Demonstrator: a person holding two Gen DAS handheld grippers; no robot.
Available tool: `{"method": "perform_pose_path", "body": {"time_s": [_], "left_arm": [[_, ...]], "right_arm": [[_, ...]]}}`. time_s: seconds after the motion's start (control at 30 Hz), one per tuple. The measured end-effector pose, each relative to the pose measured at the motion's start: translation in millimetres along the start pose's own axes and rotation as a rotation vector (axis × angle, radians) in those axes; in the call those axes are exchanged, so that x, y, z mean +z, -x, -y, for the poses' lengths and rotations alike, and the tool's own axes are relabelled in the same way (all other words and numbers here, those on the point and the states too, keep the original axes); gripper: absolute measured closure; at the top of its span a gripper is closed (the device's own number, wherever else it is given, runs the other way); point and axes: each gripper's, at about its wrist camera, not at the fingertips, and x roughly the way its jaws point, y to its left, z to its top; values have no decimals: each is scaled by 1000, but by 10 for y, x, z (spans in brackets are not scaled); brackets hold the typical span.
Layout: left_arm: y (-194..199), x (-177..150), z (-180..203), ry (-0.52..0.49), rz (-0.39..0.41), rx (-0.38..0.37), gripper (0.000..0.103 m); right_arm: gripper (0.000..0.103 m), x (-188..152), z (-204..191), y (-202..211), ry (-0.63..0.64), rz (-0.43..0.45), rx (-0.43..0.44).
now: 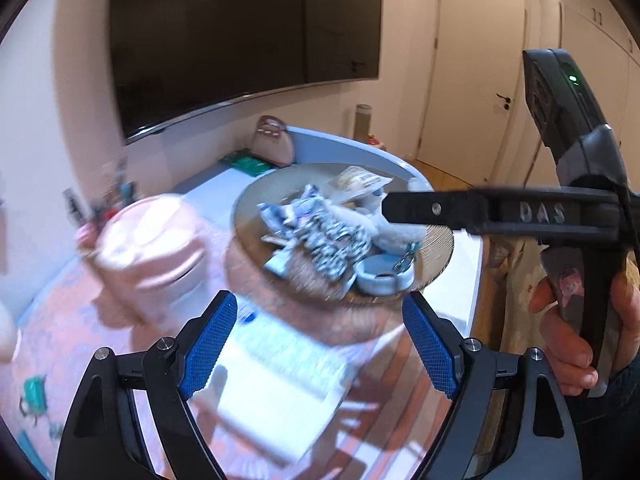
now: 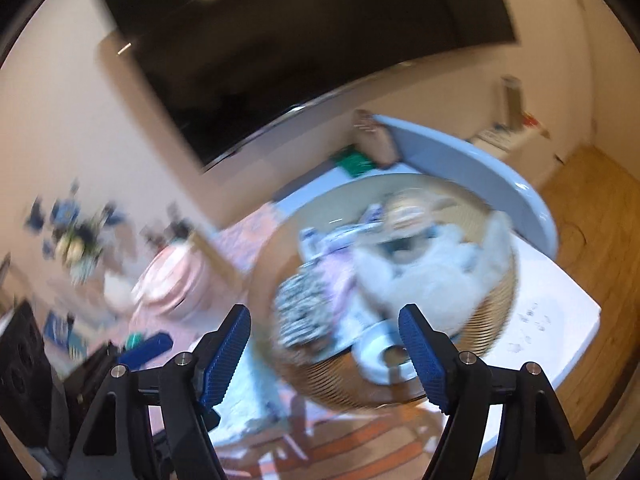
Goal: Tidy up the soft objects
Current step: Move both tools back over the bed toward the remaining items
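Note:
A round woven basket (image 1: pixel 244 200) (image 2: pixel 508 304) stands on the table and holds soft things. Among them are a black-and-white patterned cloth (image 1: pixel 336 248) (image 2: pixel 300 312), a white plush (image 1: pixel 400 232) (image 2: pixel 424 276) and a pale blue ring (image 1: pixel 380 276) (image 2: pixel 380 356). My left gripper (image 1: pixel 320 300) is open just short of the basket's near rim, with nothing between its blue pads. A white folded cloth (image 1: pixel 280 368) lies on the table below it. My right gripper (image 2: pixel 324 312) is open and empty at the basket's near side. In the left wrist view one of its fingers (image 1: pixel 420 208) reaches over the basket from the right.
A pink round container (image 1: pixel 152 248) (image 2: pixel 172 280) stands left of the basket. Behind are a handbag (image 1: pixel 274 140), a green packet (image 1: pixel 248 162) and a wall-mounted television (image 1: pixel 240 40). Flowers (image 2: pixel 76 236) stand far left. A hand (image 1: pixel 568 340) grips the right handle. The table's edge runs close on the right.

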Motion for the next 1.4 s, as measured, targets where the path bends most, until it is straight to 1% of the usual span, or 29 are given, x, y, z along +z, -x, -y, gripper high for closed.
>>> {"method": "perform_pose_path", "body": {"time_s": [0.1,0.17,0.23,0.33,0.4,0.5,0.6,0.73,0.87,0.97,1.07,1.13,1.17,1.23,1.3,1.4], "left_arm": [[244,-141,-165,39,13,41,19],[407,-247,-287,66,22,74,19],[589,-375,-450,103,32,116,19],[863,-576,-764,184,50,182,19],[1038,-712,-1001,247,62,226,19],[1267,-914,-1370,334,72,278,19],[1509,-1119,-1754,409,77,376,19],[1734,-1294,-2137,461,69,489,19],[1920,-1372,-2475,491,83,561,19],[1964,-1404,-2705,524,93,572,19],[1923,-1424,-2931,566,102,567,19],[1842,-1416,-3071,594,111,559,19],[1785,-1409,-3148,605,125,548,19],[1640,-1405,-3305,646,131,526,19],[1457,-1440,-3468,698,125,517,19],[1253,-1514,-3603,747,119,508,19]], "right_arm": [[28,-90,-410,52,152,1,-3],[28,-143,-670,106,236,24,-14],[27,-186,-908,153,297,46,17],[20,-264,-1252,179,363,63,75],[18,-326,-1467,114,397,57,104],[18,-439,-1791,-73,447,12,132],[18,-589,-2097,-302,494,-38,156],[18,-734,-2409,-637,511,-106,186],[18,-824,-2598,-1054,488,-168,219],[18,-936,-2710,-1338,488,-185,233],[18,-1072,-2777,-1560,493,-166,233],[19,-1162,-2804,-1686,496,-151,217],[21,-1213,-2812,-1760,497,-157,211],[21,-1277,-2809,-1829,496,-166,213],[21,-1346,-2831,-1895,524,-187,176],[21,-1353,-2819,-1923,519,-200,186]]}}
